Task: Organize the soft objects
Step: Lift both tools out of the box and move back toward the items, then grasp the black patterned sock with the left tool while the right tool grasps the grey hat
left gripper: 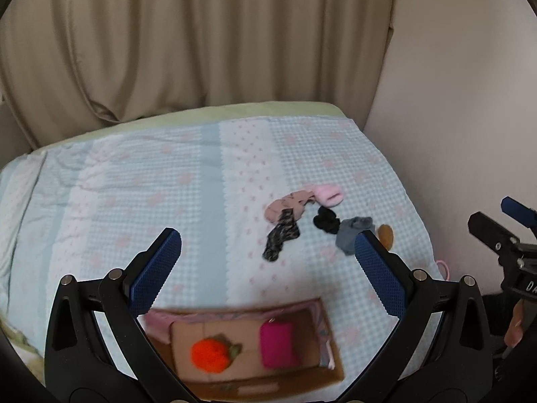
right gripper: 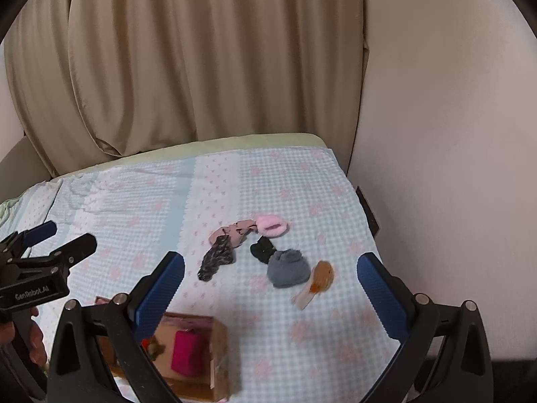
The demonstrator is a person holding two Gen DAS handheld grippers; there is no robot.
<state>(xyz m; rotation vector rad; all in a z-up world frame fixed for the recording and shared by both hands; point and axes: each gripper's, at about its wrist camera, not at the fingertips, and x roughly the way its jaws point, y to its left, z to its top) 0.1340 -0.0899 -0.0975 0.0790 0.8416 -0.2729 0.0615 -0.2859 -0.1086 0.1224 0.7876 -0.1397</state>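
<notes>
The soft things lie loose in a cluster on the checked bedspread (right gripper: pixel 302 336), among them a grey sock (right gripper: pixel 288 268) and a pink fluffy piece (right gripper: pixel 272 224), while a cardboard box (left gripper: pixel 329 374) nearer the camera already holds two items. They look light, limp and unbreakable, so a pinch on the bunched middle should do. The left gripper (left gripper: pixel 266 268) and right gripper (right gripper: pixel 270 294) both hang spread wide and empty; the left gripper's body reads "GenRobot.AI".

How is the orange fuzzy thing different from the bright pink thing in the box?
The orange ball is round with a greenish bit on one side; the pink block is squarish and plain. The ball lies at the left of the box, the block at the right. Both look soft and already sit inside, apart from each other.
</notes>
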